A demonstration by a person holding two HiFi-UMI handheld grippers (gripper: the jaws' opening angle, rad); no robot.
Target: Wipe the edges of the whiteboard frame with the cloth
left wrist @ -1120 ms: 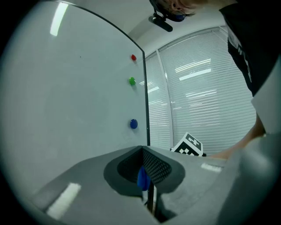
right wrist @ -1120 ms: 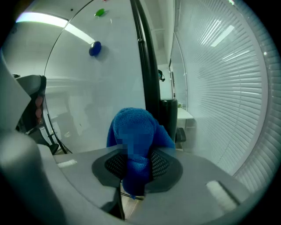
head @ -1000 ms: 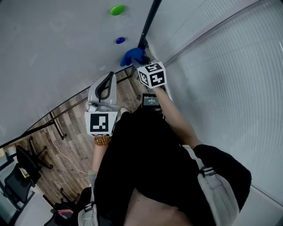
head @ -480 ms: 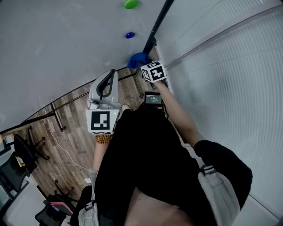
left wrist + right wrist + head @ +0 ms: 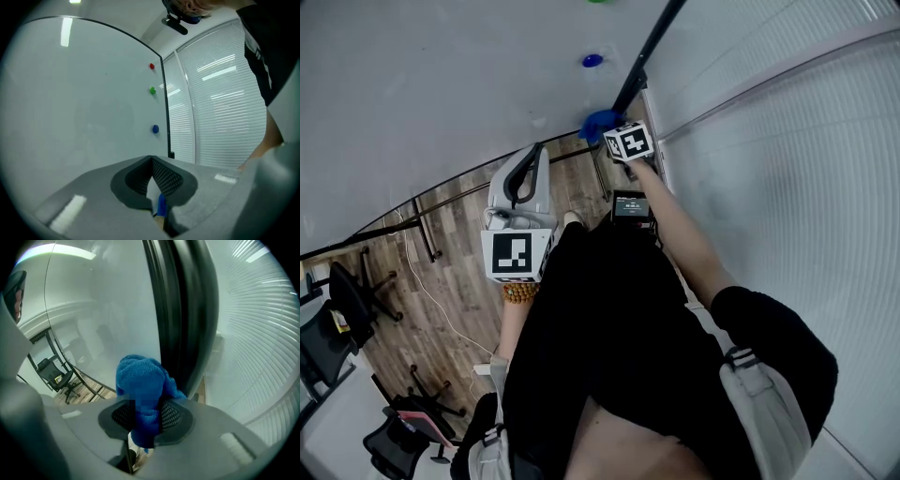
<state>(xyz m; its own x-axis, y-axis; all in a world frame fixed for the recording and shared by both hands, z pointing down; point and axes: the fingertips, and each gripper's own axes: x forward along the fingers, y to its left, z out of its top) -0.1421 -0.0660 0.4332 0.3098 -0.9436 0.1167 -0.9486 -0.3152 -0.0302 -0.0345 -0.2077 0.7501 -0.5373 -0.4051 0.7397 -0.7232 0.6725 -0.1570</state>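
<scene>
The whiteboard point(image 5: 441, 84) fills the upper left of the head view, and its black frame edge point(image 5: 652, 42) runs down its right side. My right gripper point(image 5: 614, 133) is shut on a blue cloth point(image 5: 598, 122) near the frame's lower corner. In the right gripper view the cloth point(image 5: 140, 380) bulges out of the right gripper point(image 5: 146, 416) and touches the black frame point(image 5: 180, 310). My left gripper point(image 5: 525, 164) hangs in front of the board, apart from the frame. In its own view the left gripper point(image 5: 152, 161) is shut and holds nothing.
Red point(image 5: 151, 66), green point(image 5: 152, 90) and blue point(image 5: 155, 129) magnets sit on the board beside the frame point(image 5: 166, 108). White blinds point(image 5: 787, 141) stand close on the right. Below lie wood floor, the board's stand legs point(image 5: 422, 239) and office chairs point(image 5: 347, 309).
My right gripper has slid the blue cloth down the frame edge, farther from the blue magnet and toward the lower corner. The left gripper has barely moved.
</scene>
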